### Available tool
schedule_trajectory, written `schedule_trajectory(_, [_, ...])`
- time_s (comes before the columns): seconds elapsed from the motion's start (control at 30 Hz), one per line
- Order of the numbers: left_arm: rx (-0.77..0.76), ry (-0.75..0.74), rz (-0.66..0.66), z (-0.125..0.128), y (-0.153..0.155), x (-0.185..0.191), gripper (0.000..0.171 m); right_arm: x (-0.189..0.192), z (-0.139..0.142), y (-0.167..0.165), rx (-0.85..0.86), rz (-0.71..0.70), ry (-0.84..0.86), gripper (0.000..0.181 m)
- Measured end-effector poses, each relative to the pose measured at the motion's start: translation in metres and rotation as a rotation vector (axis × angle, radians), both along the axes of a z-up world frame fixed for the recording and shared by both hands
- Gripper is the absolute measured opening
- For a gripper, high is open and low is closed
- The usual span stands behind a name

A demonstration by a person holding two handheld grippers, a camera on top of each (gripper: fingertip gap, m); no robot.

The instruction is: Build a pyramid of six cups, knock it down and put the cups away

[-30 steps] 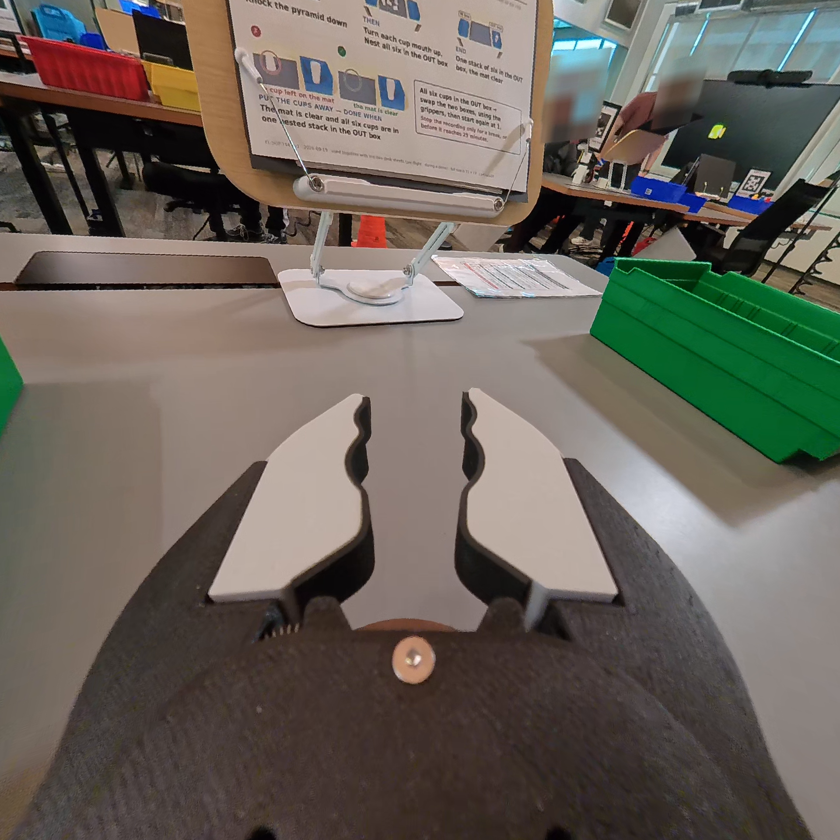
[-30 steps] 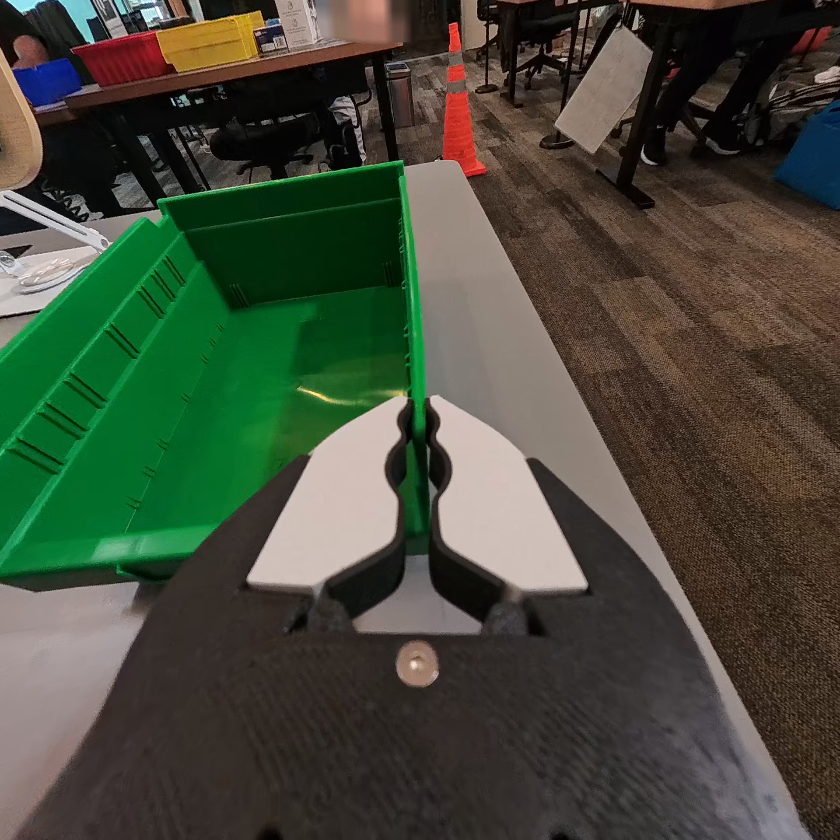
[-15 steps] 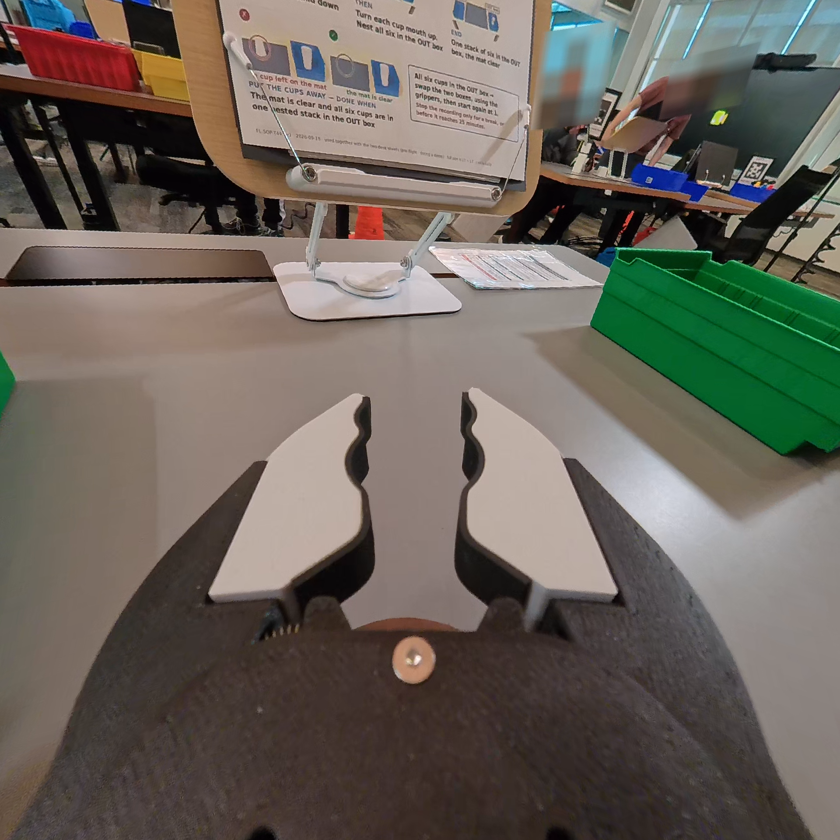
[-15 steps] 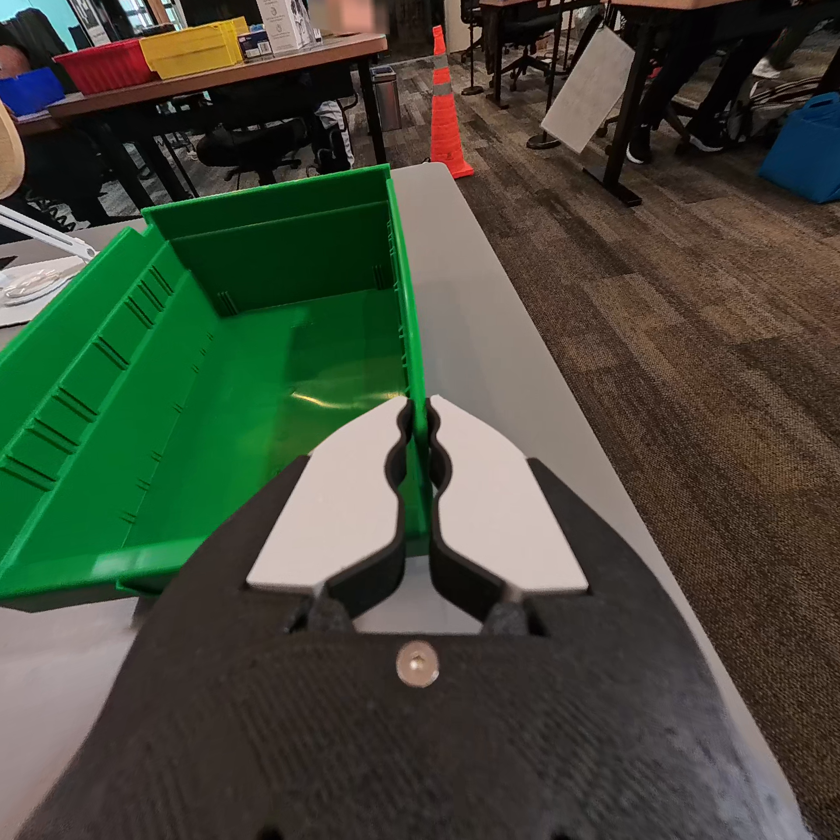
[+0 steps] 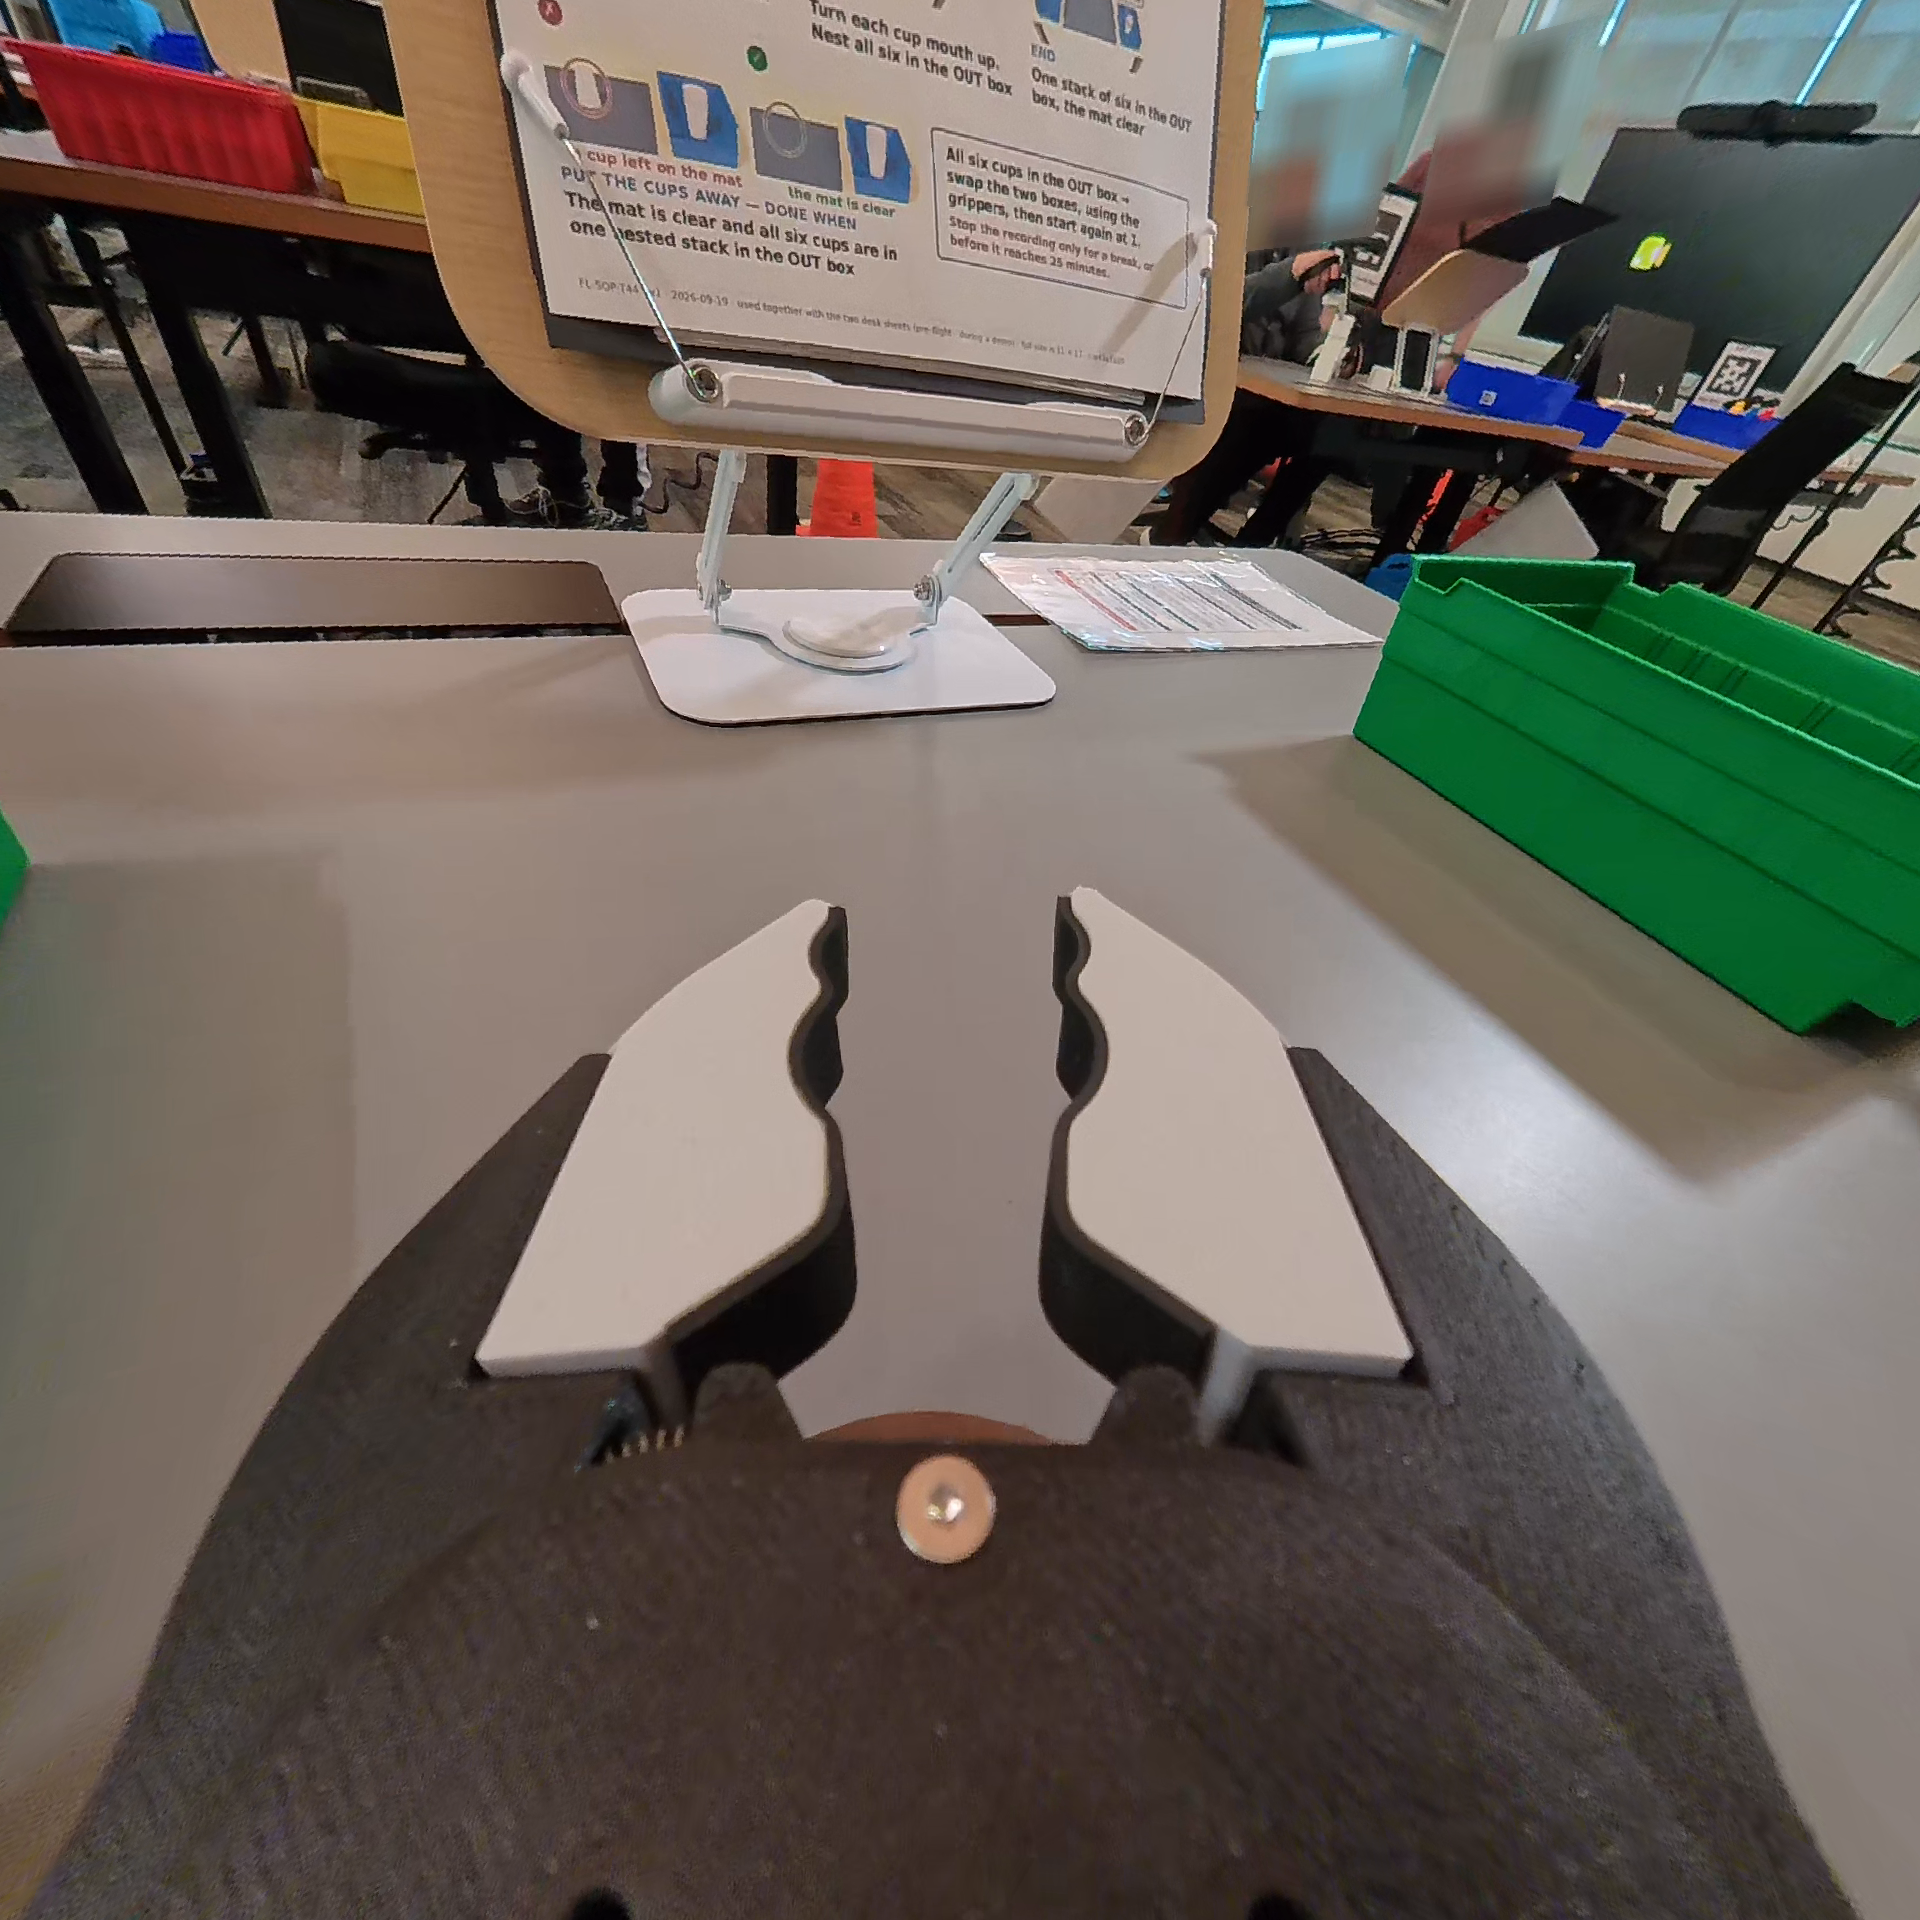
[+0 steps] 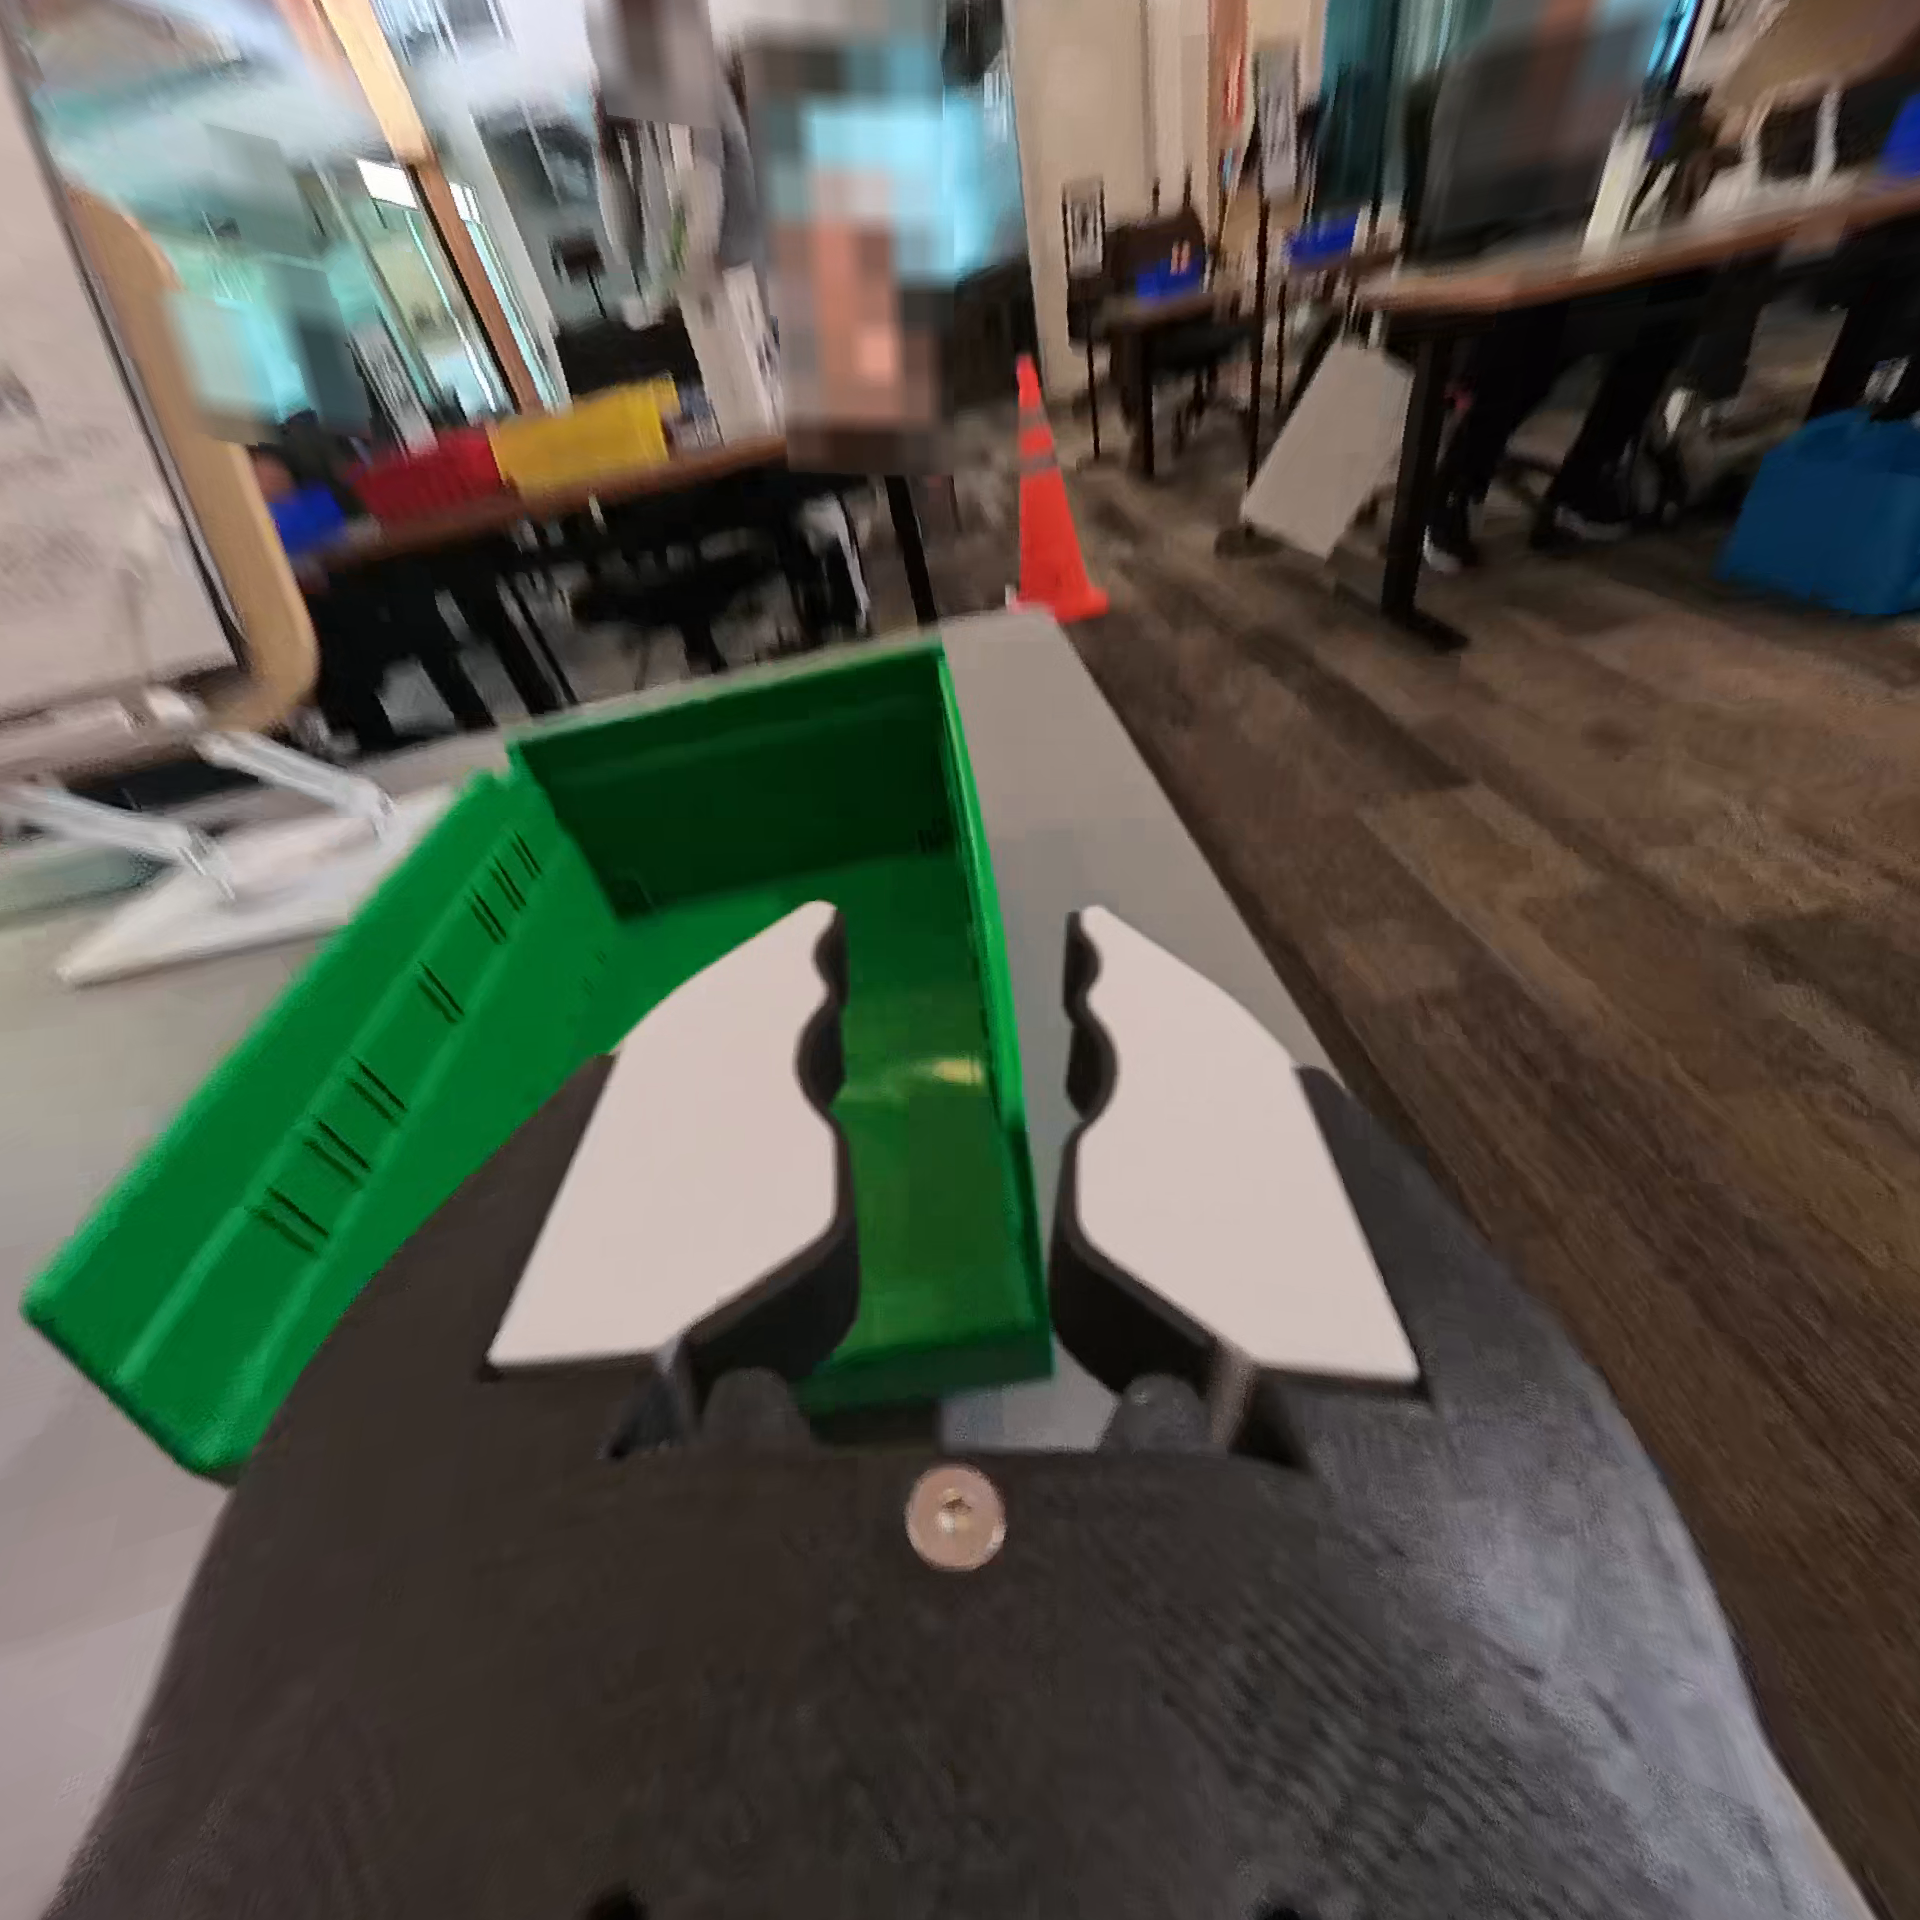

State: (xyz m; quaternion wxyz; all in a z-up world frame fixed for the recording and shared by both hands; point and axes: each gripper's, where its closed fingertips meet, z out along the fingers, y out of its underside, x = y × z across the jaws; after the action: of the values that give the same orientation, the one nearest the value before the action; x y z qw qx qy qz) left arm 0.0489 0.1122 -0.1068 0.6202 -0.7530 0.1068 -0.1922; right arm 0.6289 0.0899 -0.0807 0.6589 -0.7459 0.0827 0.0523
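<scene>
My right gripper [image 6: 951,935] is open above the near right corner of an empty green bin [image 6: 436,1049]. The bin's right wall [image 6: 992,987] runs between the pads with a gap on each side; neither pad presses on it. The view is blurred by motion. My left gripper [image 5: 951,920] is open and empty, low over the bare grey table [image 5: 520,852]. The same green bin [image 5: 1662,790] stands to its right. A sliver of another green thing [image 5: 10,862] shows at the left edge.
A document stand with a printed sheet [image 5: 862,239] on a white base [image 5: 842,675] stands at the table's back, beside a laminated sheet [image 5: 1174,613]. The table's right edge [image 6: 1226,935] drops to carpet, with an orange cone [image 6: 1049,520] beyond. Other tables hold coloured bins.
My right gripper was shut on the green bin's right wall and has opened, letting it go and rising. The left gripper stayed open and drifted slightly toward the stand.
</scene>
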Motion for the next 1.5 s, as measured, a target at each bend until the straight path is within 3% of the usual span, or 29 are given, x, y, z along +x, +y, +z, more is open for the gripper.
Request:
schedule_trajectory(0.17, [0.001, 0.004, 0.012, 0.001, 0.001, -0.003, 0.039, -0.02, 0.052, -0.014, 0.227, -0.01, -0.021, 0.057])
schedule_trajectory(0.27, [0.007, 0.008, 0.021, 0.002, 0.001, -0.006, 0.039, -0.078, 0.069, -0.011, 0.286, 0.125, -0.004, 0.063])
schedule_trajectory(0.37, [0.01, 0.016, 0.041, 0.003, 0.001, -0.01, 0.04, -0.162, 0.083, -0.005, 0.349, 0.276, -0.03, 0.059])
schedule_trajectory(0.5, [0.049, 0.015, 0.092, 0.013, 0.0, -0.022, 0.039, -0.269, 0.055, 0.011, 0.247, 0.474, -0.056, 0.061])
schedule_trajectory(0.6, [0.075, 0.035, 0.131, 0.018, 0.0, -0.035, 0.039, -0.3, 0.024, 0.019, 0.154, 0.496, -0.238, 0.062])
schedule_trajectory(0.7, [0.087, 0.04, 0.173, 0.021, 0.002, -0.051, 0.039, -0.287, 0.024, 0.014, 0.159, 0.407, -0.384, 0.061])
schedule_trajectory(0.87, [0.026, -0.091, 0.175, 0.015, 0.003, -0.062, 0.04, -0.233, 0.045, -0.007, 0.215, 0.19, -0.267, 0.064])
schedule_trajectory(0.97, [0.006, -0.146, 0.16, 0.013, 0.004, -0.061, 0.04, -0.207, 0.024, -0.005, 0.097, 0.142, -0.268, 0.072])
schedule_trajectory(1.1, [0.006, -0.111, 0.143, 0.011, 0.004, -0.056, 0.04, -0.19, -0.03, 0.012, -0.163, 0.12, -0.259, 0.08])
schedule_trajectory(1.2, [0.005, -0.09, 0.127, 0.01, 0.004, -0.05, 0.039, -0.2, -0.055, 0.02, -0.262, 0.195, -0.259, 0.066])
schedule_trajectory(1.33, [-0.007, -0.088, 0.111, 0.006, 0.004, -0.045, 0.039, -0.195, -0.062, 0.028, -0.282, 0.164, -0.394, 0.009])
schedule_trajectory(1.5, [-0.008, -0.09, 0.113, 0.007, 0.003, -0.046, 0.039, -0.183, -0.062, 0.026, -0.308, 0.129, -0.359, 0.005])
